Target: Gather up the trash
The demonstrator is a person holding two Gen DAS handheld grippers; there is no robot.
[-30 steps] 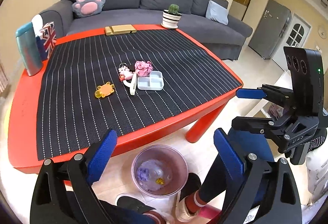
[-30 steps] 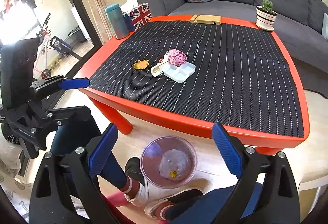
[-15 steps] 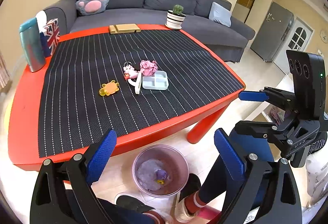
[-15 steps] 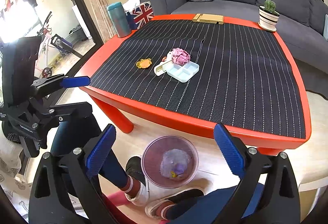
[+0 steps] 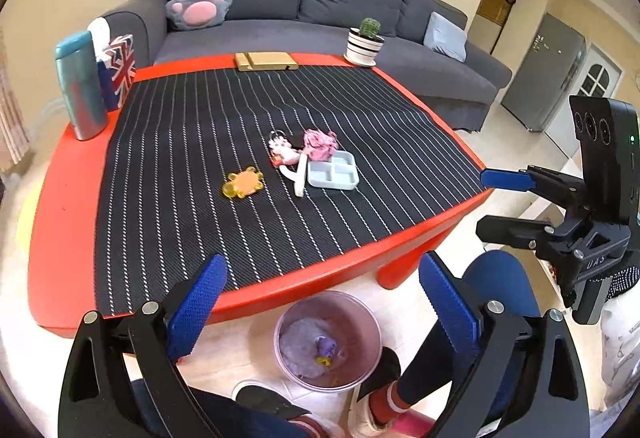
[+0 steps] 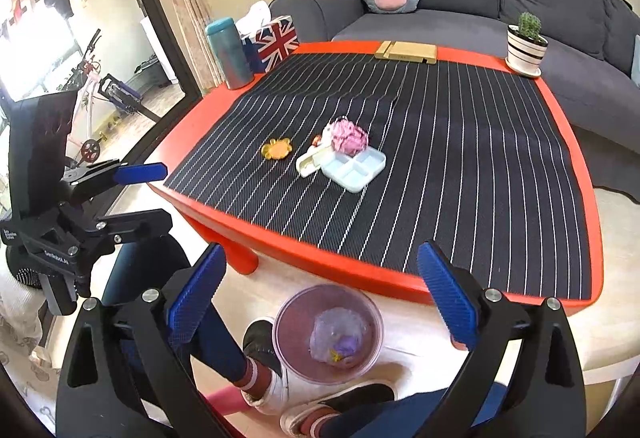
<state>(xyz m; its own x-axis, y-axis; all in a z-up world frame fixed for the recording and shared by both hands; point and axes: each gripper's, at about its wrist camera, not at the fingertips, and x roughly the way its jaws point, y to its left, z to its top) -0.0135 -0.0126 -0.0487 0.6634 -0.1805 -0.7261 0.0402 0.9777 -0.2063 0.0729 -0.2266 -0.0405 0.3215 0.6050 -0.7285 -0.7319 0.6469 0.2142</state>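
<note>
Living-room red table ahead of both empty, wide-open grippers: left gripper, right gripper. Crumpled pink trash lies farther ahead, touching a divided tray; bin directly below. Risk: snagging the tray or keychain.

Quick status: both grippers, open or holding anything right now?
Left gripper: open, holding nothing.
Right gripper: open, holding nothing.

Bin on floor before table, tray on table
</note>
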